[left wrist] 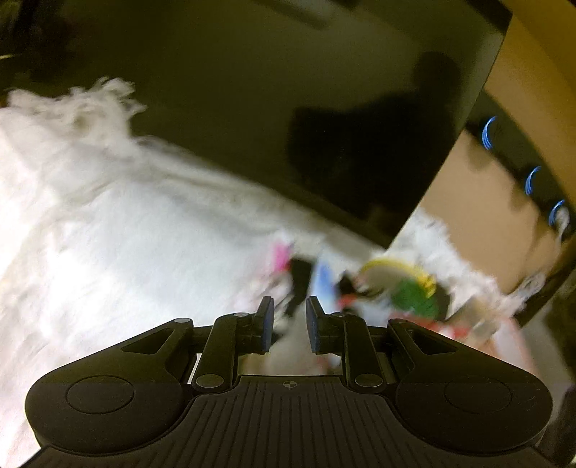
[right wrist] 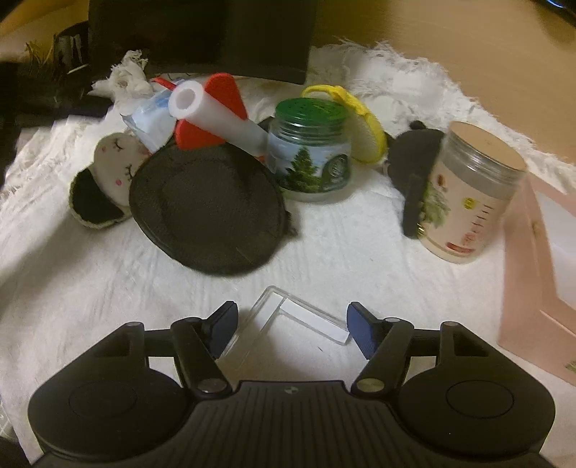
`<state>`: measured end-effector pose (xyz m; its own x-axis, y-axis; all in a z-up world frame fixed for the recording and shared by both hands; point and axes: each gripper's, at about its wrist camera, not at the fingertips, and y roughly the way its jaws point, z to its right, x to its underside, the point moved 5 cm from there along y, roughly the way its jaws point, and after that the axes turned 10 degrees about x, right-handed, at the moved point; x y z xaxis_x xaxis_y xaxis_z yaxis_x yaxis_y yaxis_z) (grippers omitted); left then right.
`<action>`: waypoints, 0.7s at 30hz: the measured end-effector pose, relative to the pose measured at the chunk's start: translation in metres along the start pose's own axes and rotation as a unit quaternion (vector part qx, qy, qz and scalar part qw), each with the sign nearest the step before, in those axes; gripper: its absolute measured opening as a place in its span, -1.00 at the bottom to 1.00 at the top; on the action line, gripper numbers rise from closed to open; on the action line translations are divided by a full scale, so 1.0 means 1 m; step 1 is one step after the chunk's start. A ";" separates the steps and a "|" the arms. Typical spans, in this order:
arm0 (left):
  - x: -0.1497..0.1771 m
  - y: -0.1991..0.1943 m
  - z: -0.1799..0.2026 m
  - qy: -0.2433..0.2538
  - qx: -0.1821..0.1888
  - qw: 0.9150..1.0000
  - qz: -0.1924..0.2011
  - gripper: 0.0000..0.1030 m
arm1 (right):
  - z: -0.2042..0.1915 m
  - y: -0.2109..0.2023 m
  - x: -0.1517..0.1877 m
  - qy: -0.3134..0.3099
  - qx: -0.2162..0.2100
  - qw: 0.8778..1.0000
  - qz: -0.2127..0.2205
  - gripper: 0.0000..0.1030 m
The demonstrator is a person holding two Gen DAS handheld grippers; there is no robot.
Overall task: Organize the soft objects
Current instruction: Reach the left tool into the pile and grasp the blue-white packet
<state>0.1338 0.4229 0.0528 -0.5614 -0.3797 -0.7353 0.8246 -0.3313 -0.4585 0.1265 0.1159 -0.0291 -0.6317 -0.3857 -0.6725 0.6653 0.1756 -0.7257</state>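
In the right wrist view a pile sits on a white fluffy cloth: a black round pouch, a small sheep-face plush, a blue-white soft packet, a yellow-rimmed pad and a black soft item. My right gripper is open, low over the cloth, around a clear plastic piece. The left wrist view is blurred. My left gripper has its jaws close together with white fabric between them, over the cloth.
A green-lidded jar, a white tube with red fins and a tall jar stand in the pile. A pink box is at the right. A black box stands behind. The wooden floor lies beyond.
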 end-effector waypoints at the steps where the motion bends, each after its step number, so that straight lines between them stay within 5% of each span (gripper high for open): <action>1: -0.006 0.003 0.001 -0.004 0.010 1.000 0.003 -0.59 | 0.003 -0.001 0.002 0.001 0.004 1.000 -0.002 0.31; 4: -0.026 0.020 0.014 -0.003 0.049 0.999 -0.008 -0.58 | 0.008 -0.004 0.007 0.007 0.013 1.000 -0.002 0.31; 7: -0.033 0.047 0.019 0.023 0.022 0.998 -0.046 -0.58 | 0.009 -0.010 0.009 0.010 0.016 1.000 0.000 0.31; 13: -0.028 0.085 0.020 0.037 0.019 0.995 -0.093 -0.20 | 0.013 -0.016 0.009 0.011 0.030 0.999 0.010 0.29; 18: -0.018 0.107 0.022 0.045 0.025 0.991 -0.123 -0.21 | 0.016 -0.014 0.011 0.016 0.030 0.999 0.010 0.31; 21: -0.015 0.112 0.028 0.060 0.026 0.989 -0.130 -0.35 | 0.016 -0.012 0.011 0.013 0.035 0.999 0.014 0.49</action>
<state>0.2327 0.3675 0.0258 -0.7386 -0.1713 -0.6520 0.6476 -0.4492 -0.6155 0.1183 0.0950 -0.0254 -0.6224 -0.3573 -0.6964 0.7083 0.1215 -0.6954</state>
